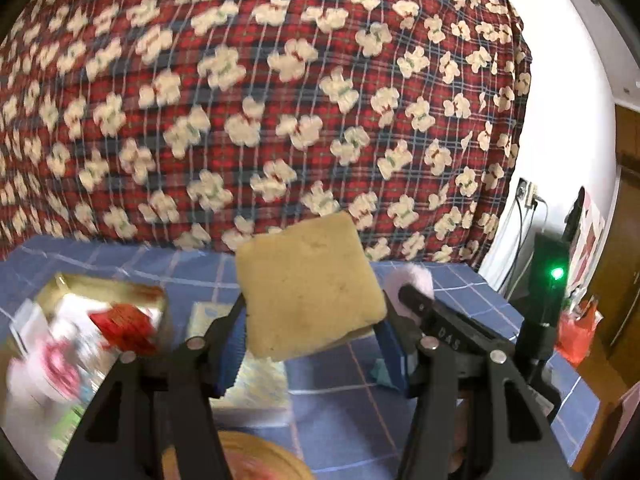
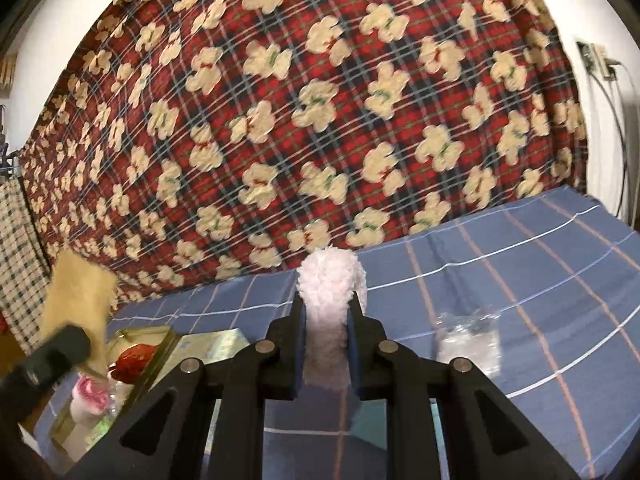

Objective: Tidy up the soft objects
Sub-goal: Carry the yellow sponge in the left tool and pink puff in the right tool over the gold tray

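Left gripper [image 1: 312, 332] is clamped on a tan sponge [image 1: 310, 286]: the blue pads [image 1: 232, 354] press its lower left and lower right edges, jaws about half spread, and most of the block sticks out forward and above the fingertips, tilted like a diamond. The sponge is off the surface, held above the blue checked tablecloth [image 1: 460, 300] with the red plaid teddy-bear fabric [image 1: 280, 100] behind it. Right gripper [image 2: 326, 344] is nearly fully closed on a pink fluffy piece [image 2: 330, 296]: a narrow strip of it is squeezed between the two pads, its rounded fuzzy top bulges out above and past the fingertips, and a short end hangs below the pads. It is also lifted clear of the cloth. From the left wrist view the right gripper's finger and the pink fluff sit just right of the sponge, close but whether touching I cannot tell. From the right wrist view the sponge shows at far left, blurred. Lower left on the table is an open gold-rimmed tin box [image 1: 104, 292] with red and pink-white items inside, blurred. A pale flat packet [image 1: 256, 388] lies just beside the box, under the left jaws. A crinkled clear plastic bag [image 2: 468, 340] lies on the cloth to the right of the right gripper, apart from it.
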A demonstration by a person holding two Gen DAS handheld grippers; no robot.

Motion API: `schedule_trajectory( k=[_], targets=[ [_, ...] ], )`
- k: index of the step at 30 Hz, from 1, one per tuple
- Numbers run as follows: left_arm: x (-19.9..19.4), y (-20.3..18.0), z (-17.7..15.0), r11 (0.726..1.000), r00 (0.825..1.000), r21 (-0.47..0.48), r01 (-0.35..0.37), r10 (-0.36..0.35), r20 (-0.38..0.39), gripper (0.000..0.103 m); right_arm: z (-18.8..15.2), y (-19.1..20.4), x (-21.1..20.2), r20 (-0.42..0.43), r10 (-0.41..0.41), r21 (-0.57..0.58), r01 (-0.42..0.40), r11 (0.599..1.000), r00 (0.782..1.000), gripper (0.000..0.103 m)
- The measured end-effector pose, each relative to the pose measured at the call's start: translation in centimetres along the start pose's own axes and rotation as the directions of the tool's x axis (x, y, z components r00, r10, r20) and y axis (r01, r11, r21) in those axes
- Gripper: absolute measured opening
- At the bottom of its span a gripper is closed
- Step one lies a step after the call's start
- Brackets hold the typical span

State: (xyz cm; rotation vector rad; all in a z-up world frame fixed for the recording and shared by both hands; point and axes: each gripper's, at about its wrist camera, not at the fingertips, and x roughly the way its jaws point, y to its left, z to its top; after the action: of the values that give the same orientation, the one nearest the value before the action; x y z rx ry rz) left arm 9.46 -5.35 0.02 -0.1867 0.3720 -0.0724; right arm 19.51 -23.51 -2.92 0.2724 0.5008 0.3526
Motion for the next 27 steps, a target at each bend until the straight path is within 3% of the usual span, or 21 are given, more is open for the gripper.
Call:
schedule_trajectory(
  k=[11, 19, 27],
  targets=[
    [-3.1, 6.2, 1.8, 0.993, 0.994, 0.02, -0.114, 0.113, 0.004, 0.058, 1.5, 8.6, -0.7, -0.078, 0.154, -0.078, -0.16, 0.984, 0.985, 0.02],
    [-5.2, 10.7, 2.1, 0.984, 0.984, 0.004, -0.178, 0.178, -0.015, 0.058, 1.2, 16.7, -0.7, -0.163, 0.241, -0.177, -0.269, 0.947, 0.957, 0.02],
    [-6.5, 15.3, 1.0, 0.97, 0.969, -0.016, -0.241, 0.24, -0.058, 0.058, -1.2, 22.6, -0.6, -0.265, 0.278, -0.253, -0.345, 0.904, 0.923, 0.02]
  ],
)
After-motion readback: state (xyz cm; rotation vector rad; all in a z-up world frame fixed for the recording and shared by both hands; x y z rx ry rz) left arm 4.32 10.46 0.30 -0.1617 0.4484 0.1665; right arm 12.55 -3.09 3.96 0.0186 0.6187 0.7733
